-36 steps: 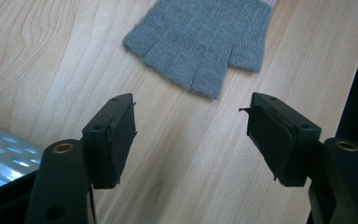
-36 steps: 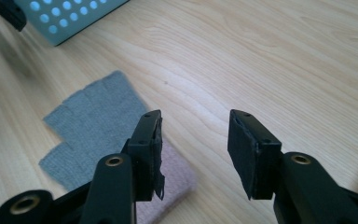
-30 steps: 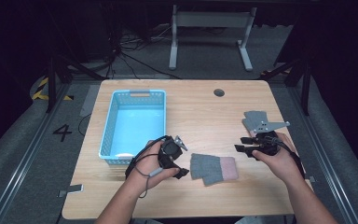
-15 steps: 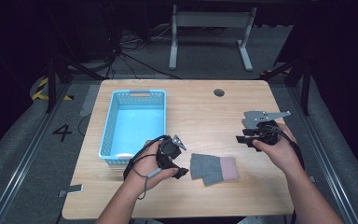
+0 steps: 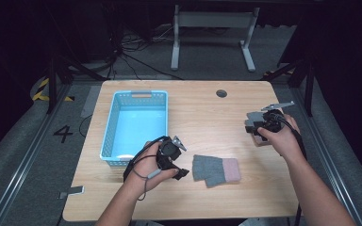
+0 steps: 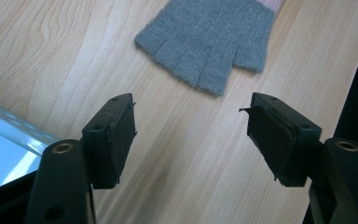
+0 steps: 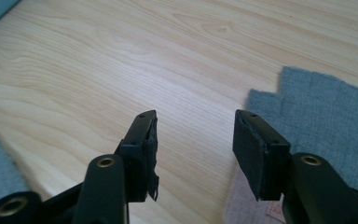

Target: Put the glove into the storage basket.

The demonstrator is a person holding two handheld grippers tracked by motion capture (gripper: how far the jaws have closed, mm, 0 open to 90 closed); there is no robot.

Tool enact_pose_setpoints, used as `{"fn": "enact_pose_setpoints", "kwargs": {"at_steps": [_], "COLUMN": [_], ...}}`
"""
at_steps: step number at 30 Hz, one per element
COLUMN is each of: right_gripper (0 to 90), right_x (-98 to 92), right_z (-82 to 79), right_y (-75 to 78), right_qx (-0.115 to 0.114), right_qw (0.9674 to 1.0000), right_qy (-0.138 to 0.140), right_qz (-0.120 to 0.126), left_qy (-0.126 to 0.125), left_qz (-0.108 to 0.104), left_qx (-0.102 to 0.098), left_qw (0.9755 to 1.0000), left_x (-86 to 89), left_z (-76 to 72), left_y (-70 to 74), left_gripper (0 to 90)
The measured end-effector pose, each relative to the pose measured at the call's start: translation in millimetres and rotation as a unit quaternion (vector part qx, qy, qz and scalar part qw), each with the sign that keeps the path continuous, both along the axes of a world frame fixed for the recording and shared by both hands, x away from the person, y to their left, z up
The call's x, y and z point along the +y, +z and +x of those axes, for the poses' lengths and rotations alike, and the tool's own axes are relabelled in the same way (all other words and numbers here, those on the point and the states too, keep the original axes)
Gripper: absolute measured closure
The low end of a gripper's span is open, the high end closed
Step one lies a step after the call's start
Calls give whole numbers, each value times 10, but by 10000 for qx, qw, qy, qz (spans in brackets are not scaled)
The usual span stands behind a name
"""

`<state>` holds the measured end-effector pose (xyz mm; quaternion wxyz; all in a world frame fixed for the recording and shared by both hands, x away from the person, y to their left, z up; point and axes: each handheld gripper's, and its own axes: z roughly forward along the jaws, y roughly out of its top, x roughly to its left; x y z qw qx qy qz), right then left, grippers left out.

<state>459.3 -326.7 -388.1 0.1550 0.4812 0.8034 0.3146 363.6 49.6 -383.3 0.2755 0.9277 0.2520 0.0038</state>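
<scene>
A white numeral "4" (image 5: 63, 133) is painted on the grey floor at the left of the high view, beside the table's left edge. Above it lies a patch of yellow-and-black hazard stripes (image 5: 41, 89).

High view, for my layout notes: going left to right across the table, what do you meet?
Blue basket → left gripper → grey glove with pink cuff → second grey glove, with the right gripper over it.
</scene>
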Motion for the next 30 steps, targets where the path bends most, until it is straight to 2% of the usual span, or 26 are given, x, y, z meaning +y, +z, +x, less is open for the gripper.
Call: {"fn": "enact_pose_setpoints", "kwargs": {"at_steps": [3,7,9,11,14,17,22,30], "right_gripper": [504,502,502,502,495,494,490,488], "right_x": [-32,-85,-144,-167,-212,-271,-313,-370], "right_z": [72,167,242,264,314,359,393,405], "right_y": [-30,-68,-121,-138,-173,-205,-261,-318], "right_qx": [96,134,181,196,269,271,332,370], "right_qw": [9999,9996,9990,9987,9979,9959,9954,9929], "right_qy": [-51,-197,-371,-416,-575,-859,-889,-1079], "right_qz": [-8,-155,-188,-200,-86,-130,-120,-352], "left_qy": [-6,-16,-56,-47,-74,-76,-83,-125], "left_qz": [1,3,21,25,26,31,33,38], "left_qx": [19,25,35,26,27,22,19,22], "left_qw": [10000,10000,10000,10000,10000,10000,10000,9999], "left_x": [-1,-19,-22,-21,-19,-27,-28,-36], "left_z": [1,-1,-2,-2,-4,-15,-21,-21], "left_y": [-9,-23,-22,-19,-6,-2,2,2], "left_gripper": [329,329,328,328,327,326,326,325]}}
